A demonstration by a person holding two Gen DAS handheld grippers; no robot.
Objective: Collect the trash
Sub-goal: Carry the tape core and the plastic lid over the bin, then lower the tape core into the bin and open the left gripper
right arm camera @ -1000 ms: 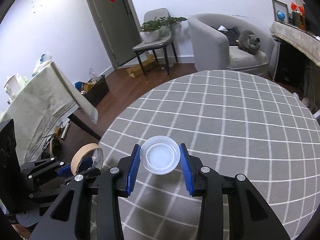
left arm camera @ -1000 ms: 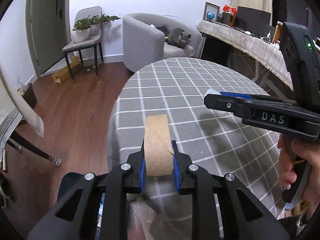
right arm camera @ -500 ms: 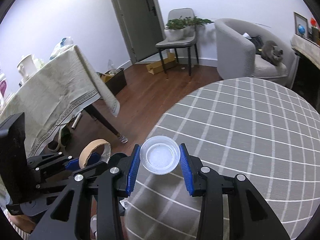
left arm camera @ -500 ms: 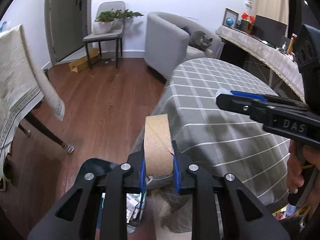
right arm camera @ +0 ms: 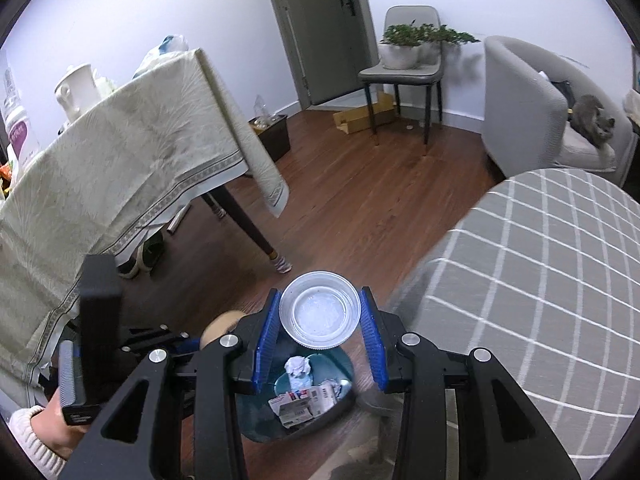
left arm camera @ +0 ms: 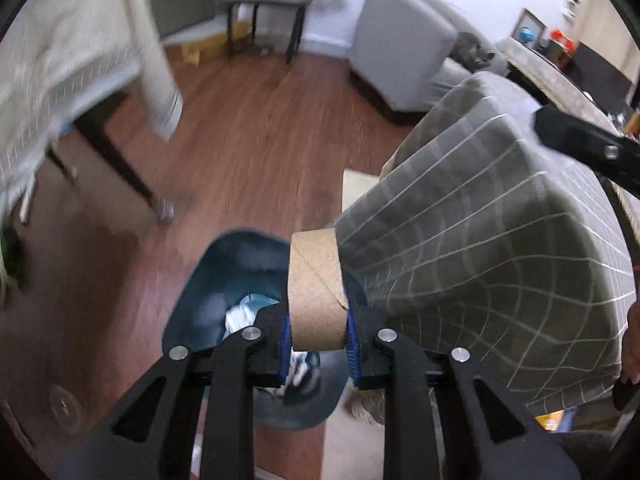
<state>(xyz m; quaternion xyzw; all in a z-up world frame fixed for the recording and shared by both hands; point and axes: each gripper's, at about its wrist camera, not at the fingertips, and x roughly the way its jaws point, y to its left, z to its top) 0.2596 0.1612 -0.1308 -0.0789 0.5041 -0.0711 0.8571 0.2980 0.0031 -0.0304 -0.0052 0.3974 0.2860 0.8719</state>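
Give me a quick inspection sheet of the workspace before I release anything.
Surface: round table with grey checked cloth, at the right; no items seen on the part in view.
Job's things: cardboard tape core and clear plastic lid, both held above the blue trash bin, which already holds crumpled paper and packaging.
Clutter: flattened cardboard box on the floor by the chair.
Grippers: left hand-held gripper shut on the core; right hand-held gripper shut on the lid.
Cables: nothing seen.
Surroundings: wooden floor, cloth-covered side table, chair with potted plants, grey cat on the armchair.
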